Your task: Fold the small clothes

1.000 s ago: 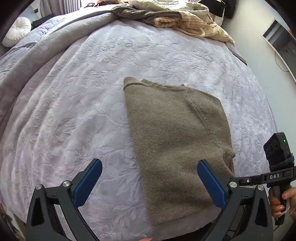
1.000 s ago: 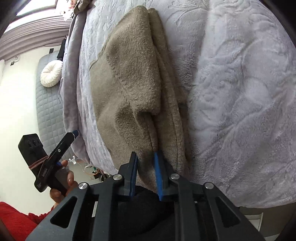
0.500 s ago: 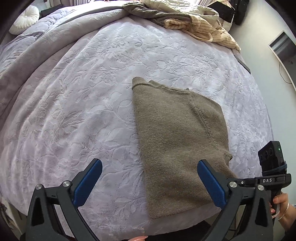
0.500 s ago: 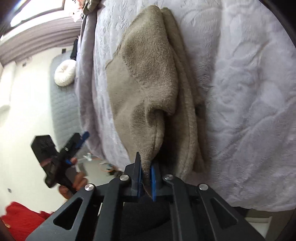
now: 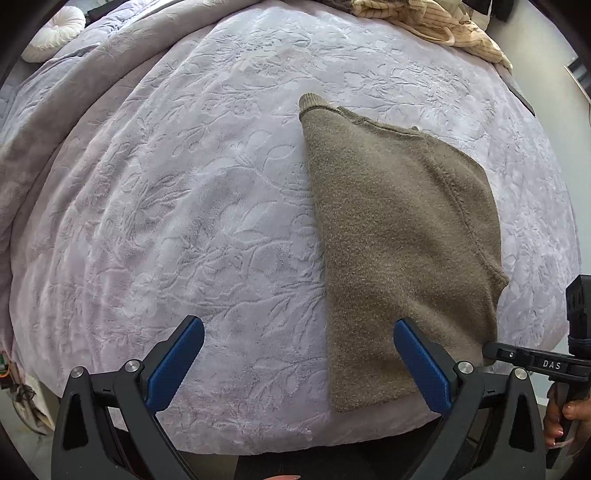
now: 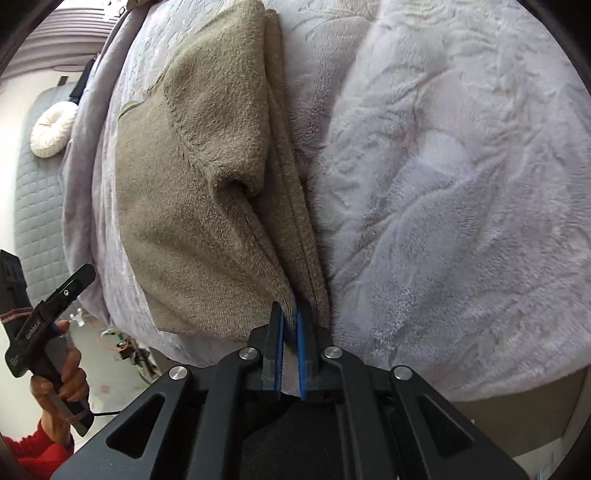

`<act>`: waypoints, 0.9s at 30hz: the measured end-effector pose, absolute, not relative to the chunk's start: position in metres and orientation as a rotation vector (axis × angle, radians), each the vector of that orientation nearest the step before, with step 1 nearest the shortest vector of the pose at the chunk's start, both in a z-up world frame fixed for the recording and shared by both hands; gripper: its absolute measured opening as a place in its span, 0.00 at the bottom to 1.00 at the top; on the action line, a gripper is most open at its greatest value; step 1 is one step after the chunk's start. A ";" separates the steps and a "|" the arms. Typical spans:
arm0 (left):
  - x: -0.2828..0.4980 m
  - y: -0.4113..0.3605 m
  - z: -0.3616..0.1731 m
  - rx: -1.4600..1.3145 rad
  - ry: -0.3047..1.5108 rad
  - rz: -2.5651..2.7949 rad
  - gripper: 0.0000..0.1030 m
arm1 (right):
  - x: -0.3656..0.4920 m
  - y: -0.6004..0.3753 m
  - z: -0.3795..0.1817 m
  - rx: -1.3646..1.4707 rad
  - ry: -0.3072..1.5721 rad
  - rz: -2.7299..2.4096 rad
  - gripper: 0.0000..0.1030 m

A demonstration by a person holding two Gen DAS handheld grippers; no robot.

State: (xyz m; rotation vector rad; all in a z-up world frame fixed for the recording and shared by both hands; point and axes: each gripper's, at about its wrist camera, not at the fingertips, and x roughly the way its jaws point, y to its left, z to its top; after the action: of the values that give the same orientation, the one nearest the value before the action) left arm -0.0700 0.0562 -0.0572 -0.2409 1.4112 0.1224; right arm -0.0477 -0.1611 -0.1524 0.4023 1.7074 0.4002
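Note:
A small olive-brown knitted sweater (image 5: 399,236) lies folded lengthwise on the lilac embossed bedspread (image 5: 184,206), near the bed's front edge. My right gripper (image 6: 290,317) is shut on the near corner of the sweater (image 6: 207,206), its blue pads pinching a ridge of fabric lifted off the bed. The right gripper's tip (image 5: 495,349) also shows at the sweater's lower right corner in the left wrist view. My left gripper (image 5: 299,354) hovers open above the bed, pointing down, with its right pad over the sweater's lower edge and nothing gripped.
A pile of cream striped clothes (image 5: 443,26) lies at the far end of the bed. A round white cushion (image 5: 55,33) sits at the far left on a grey quilt. A hand in a red sleeve (image 6: 62,380) holds the left tool. The bed's front edge is close below both grippers.
My right gripper's jaws closed onto the sweater's corner and drew the fabric up into a ridge. The left gripper's view shifted slightly, its jaws staying open.

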 end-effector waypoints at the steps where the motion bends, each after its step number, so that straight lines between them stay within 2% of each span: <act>1: -0.069 0.056 -0.055 -0.238 1.408 0.123 1.00 | -0.045 -0.161 -0.147 0.392 1.703 0.387 0.08; 2: -0.068 0.055 -0.053 -0.236 1.406 0.123 1.00 | -0.044 -0.159 -0.141 0.374 1.696 0.372 0.11; 8: -0.064 0.052 -0.040 -0.219 1.379 0.125 1.00 | -0.029 -0.145 -0.099 0.198 1.620 0.285 0.14; 10: -0.062 0.051 -0.036 -0.214 1.375 0.124 1.00 | -0.022 -0.138 -0.090 0.162 1.600 0.269 0.33; 12: -0.060 0.050 -0.034 -0.211 1.384 0.124 1.00 | -0.012 -0.138 -0.084 0.144 1.581 0.267 0.47; 14: -0.059 0.050 -0.032 -0.218 1.388 0.126 1.00 | -0.007 -0.134 -0.077 0.125 1.562 0.270 0.52; 16: -0.058 0.050 -0.031 -0.220 1.398 0.130 1.00 | -0.003 -0.125 -0.070 0.083 1.550 0.264 0.66; 19: -0.057 0.049 -0.032 -0.226 1.420 0.125 1.00 | 0.000 -0.109 -0.061 0.014 1.517 0.259 0.78; 23: -0.056 0.046 -0.033 -0.220 1.431 0.125 1.00 | 0.002 -0.094 -0.053 -0.029 1.479 0.248 0.82; 25: -0.055 0.046 -0.032 -0.216 1.430 0.128 1.00 | 0.004 -0.090 -0.052 -0.031 1.470 0.242 0.89; 27: -0.055 0.047 -0.030 -0.208 1.421 0.141 1.00 | 0.003 -0.089 -0.049 -0.042 1.457 0.235 0.89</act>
State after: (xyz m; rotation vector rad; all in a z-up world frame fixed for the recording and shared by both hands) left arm -0.0550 0.0469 -0.0298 -0.2075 1.4212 0.1412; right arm 0.0031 -0.0886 -0.0491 -0.0415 1.4567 0.2346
